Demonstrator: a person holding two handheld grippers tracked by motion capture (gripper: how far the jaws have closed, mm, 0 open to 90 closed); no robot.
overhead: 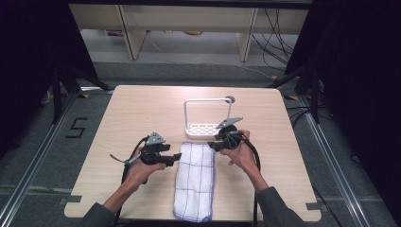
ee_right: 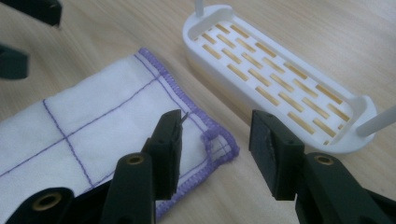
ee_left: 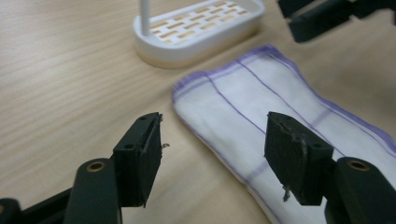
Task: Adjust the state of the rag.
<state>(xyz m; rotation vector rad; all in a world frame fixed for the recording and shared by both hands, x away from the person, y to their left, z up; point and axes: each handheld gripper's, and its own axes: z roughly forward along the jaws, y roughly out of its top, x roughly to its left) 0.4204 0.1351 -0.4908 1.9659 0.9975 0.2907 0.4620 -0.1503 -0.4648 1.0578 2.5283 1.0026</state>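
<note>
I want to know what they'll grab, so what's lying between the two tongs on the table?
In the high view, the far end of a folded white cloth with purple stitching lies between the left tongs and the right tongs.

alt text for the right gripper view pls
The right gripper, jaws open, straddles the purple-edged corner of a folded white cloth on a wooden table. A white slotted rack sits just beyond.
</note>
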